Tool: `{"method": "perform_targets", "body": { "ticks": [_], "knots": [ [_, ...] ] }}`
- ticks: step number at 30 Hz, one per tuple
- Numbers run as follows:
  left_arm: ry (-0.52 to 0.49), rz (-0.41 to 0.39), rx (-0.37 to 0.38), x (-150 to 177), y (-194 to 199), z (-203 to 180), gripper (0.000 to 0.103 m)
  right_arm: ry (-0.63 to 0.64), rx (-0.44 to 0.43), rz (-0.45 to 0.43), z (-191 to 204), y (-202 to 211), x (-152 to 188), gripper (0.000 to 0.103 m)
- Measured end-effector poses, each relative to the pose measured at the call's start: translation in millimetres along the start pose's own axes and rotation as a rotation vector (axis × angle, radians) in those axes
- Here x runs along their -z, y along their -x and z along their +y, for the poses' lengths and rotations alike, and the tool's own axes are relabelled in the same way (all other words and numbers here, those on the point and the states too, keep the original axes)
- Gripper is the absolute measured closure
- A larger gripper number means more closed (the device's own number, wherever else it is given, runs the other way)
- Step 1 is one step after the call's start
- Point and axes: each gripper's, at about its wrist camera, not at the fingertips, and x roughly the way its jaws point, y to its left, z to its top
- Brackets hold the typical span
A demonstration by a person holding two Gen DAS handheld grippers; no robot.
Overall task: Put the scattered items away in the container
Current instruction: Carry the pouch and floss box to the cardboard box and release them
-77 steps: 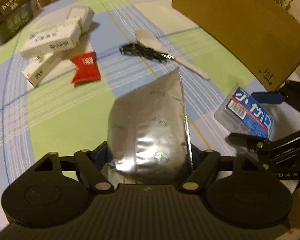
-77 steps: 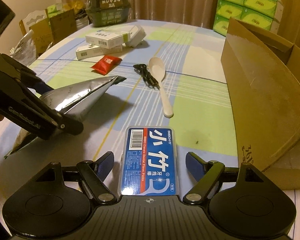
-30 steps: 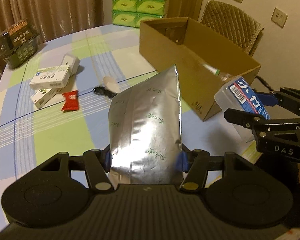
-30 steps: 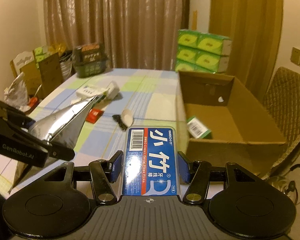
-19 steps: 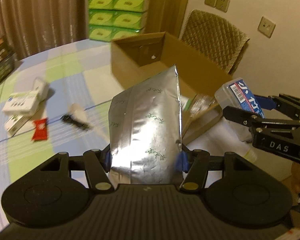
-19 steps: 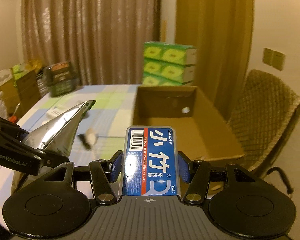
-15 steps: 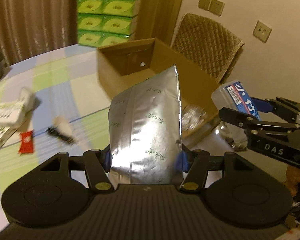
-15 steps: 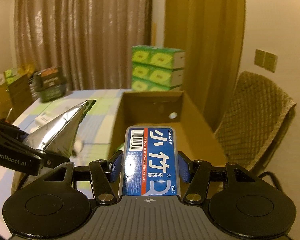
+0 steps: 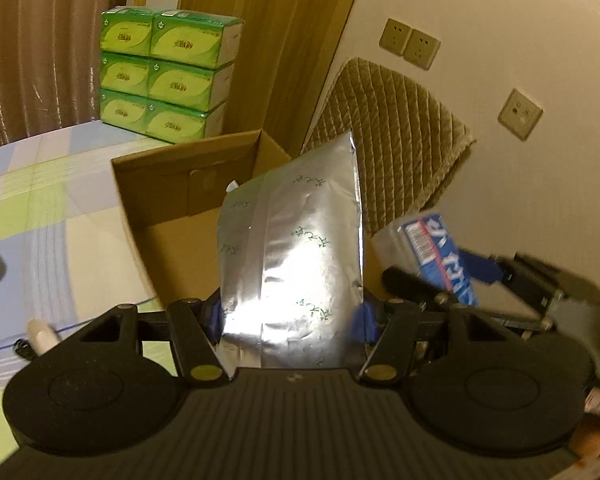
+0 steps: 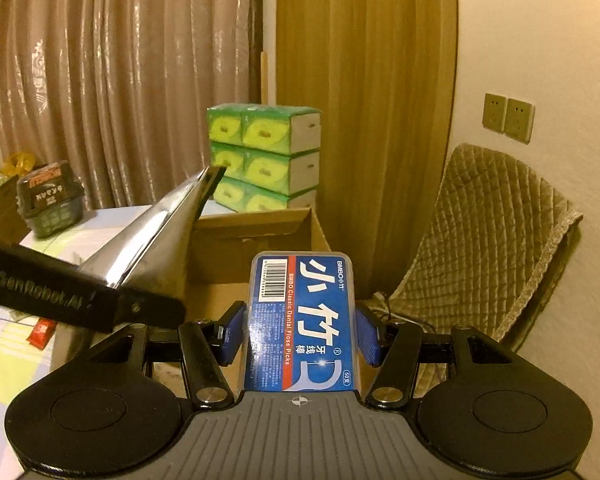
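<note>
Above the near end of an open cardboard box [image 9: 168,208], two hand-held grippers sit side by side, both raised off the table and pointing toward the far wall. On the left, the left gripper [image 9: 292,316] has its jaws clamped on the lower edges of a silver foil pouch [image 9: 296,240], which stands upright between the blue finger pads; the pouch is flat, crinkled and shiny, with small green printed marks and a sealed top edge. Just to its right, the right gripper [image 10: 298,332] has its jaws closed on the sides of a floss pick case [image 10: 300,320], a rounded rectangular clear plastic box with a glossy blue label, a barcode and white lettering. Seen from the left wrist camera, this case tilts over the box's near right corner. Both items are held in the air above the box. The box is plain brown corrugated card with upright flaps and rests on a table [image 9: 40,208] covered in a checked blue, green and white cloth. Beyond it stand stacked green tissue boxes [image 10: 260,156], and a quilted beige chair [image 10: 492,240] is to the right.
</note>
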Motion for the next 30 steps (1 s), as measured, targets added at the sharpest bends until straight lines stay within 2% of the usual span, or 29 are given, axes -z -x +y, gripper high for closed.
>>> {"method": "perform_targets", "body": {
  "ticks": [9,17,18,20,21,30],
  "knots": [
    [0.099,0.002,0.002,-10.9,-39.2,16.0,0.047,-0.035,0.019,0.028,-13.7,-37.1,-0.5,0.049],
    [0.128,0.008,0.0,-6.3,-52.9,30.5,0.047,-0.041,0.019,0.048,-12.2,-53.2,4.6,0.049],
    [0.138,0.007,0.001,-6.1,-53.2,32.7,0.044,-0.042,0.018,0.05,-11.6,-54.3,5.1,0.049],
    [0.166,-0.012,0.005,-4.1,-51.0,37.5,0.033,-0.043,0.018,0.052,-10.9,-56.6,5.2,0.049],
    [0.17,-0.025,-0.004,-2.8,-47.8,39.5,0.031,-0.044,0.018,0.053,-10.8,-57.1,5.4,0.049],
    [0.137,-0.071,-0.063,13.9,-16.3,50.2,0.031,-0.049,0.01,0.054,-7.8,-57.7,7.5,0.049]
  ]
}}
